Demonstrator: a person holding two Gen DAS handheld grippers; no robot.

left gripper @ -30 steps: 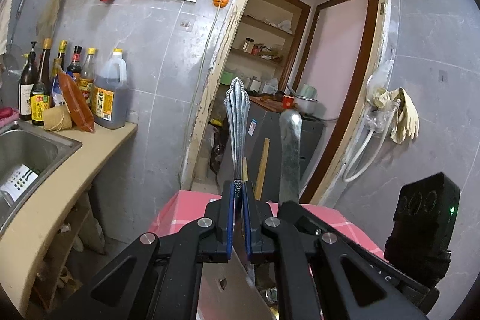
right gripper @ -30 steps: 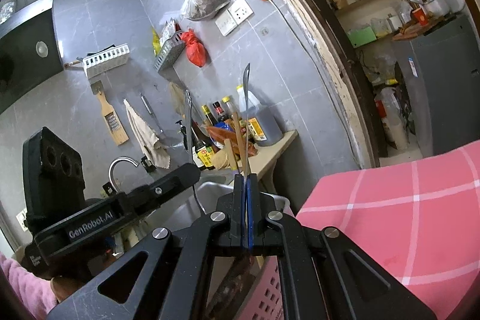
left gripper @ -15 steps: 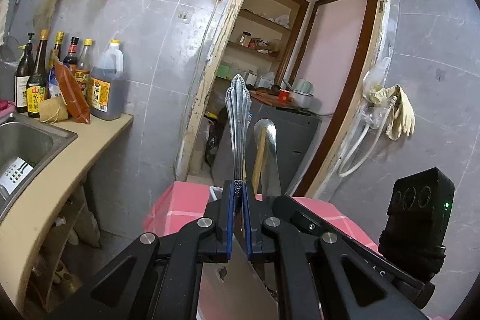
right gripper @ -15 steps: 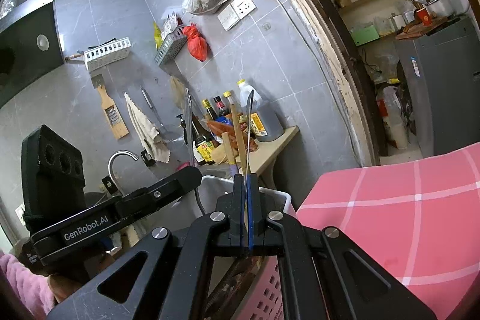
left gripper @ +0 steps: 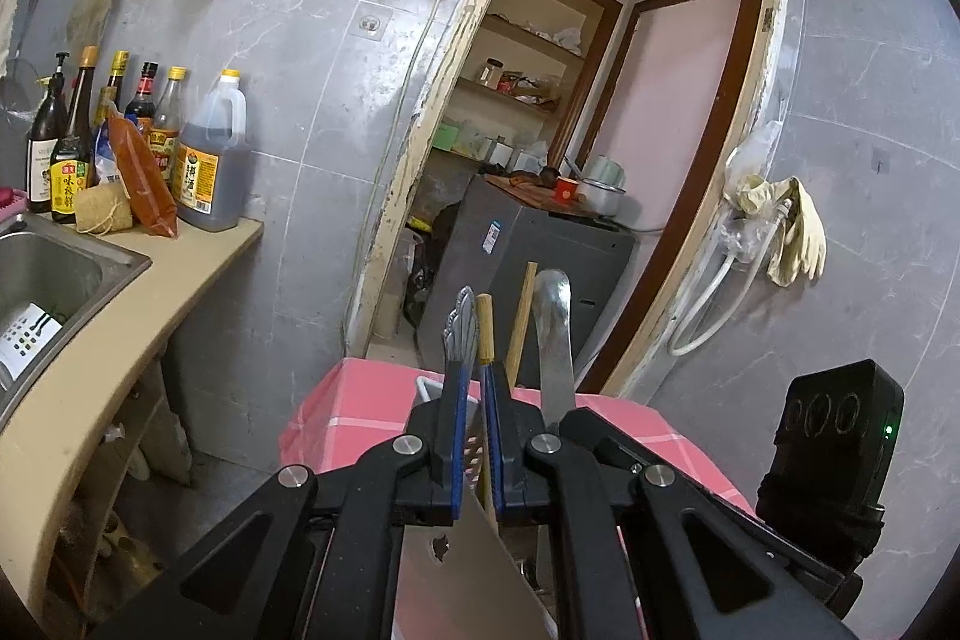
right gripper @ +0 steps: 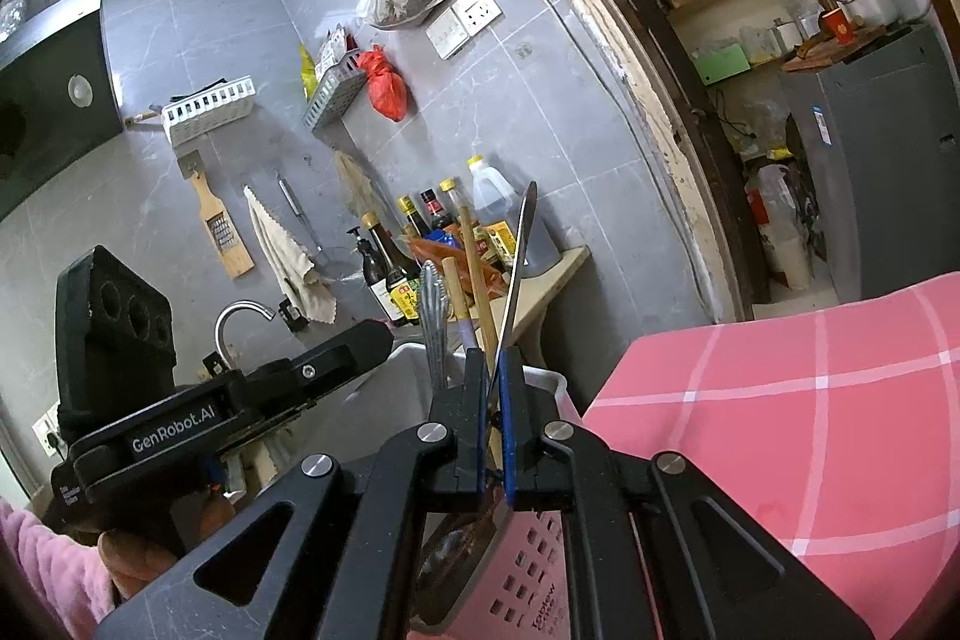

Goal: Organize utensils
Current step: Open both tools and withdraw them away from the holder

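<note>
My left gripper (left gripper: 474,388) is open a little above a white utensil holder (left gripper: 427,388). An ornate steel handle (left gripper: 459,325) stands upright by its left finger, loose. Wooden chopsticks (left gripper: 483,319) and a plain steel handle (left gripper: 555,334) stand beside it. My right gripper (right gripper: 493,370) has its pads slightly apart around the plain steel handle (right gripper: 521,250). The ornate handle (right gripper: 433,316), chopsticks (right gripper: 474,268) and the holder (right gripper: 408,376) show there too. A pink perforated basket (right gripper: 528,580) lies under the right gripper.
A pink checked tablecloth (right gripper: 780,400) covers the table. A counter (left gripper: 150,298) with a steel sink (left gripper: 54,274) and sauce bottles (left gripper: 204,160) lies to the left. A doorway (left gripper: 540,160) with a grey appliance (left gripper: 528,274) is behind. A wide blade (left gripper: 468,568) lies below the left fingers.
Both grippers moved down and their jaws parted. The ornate handle and the plain handle sank into the white holder, so less of each stands above the fingers.
</note>
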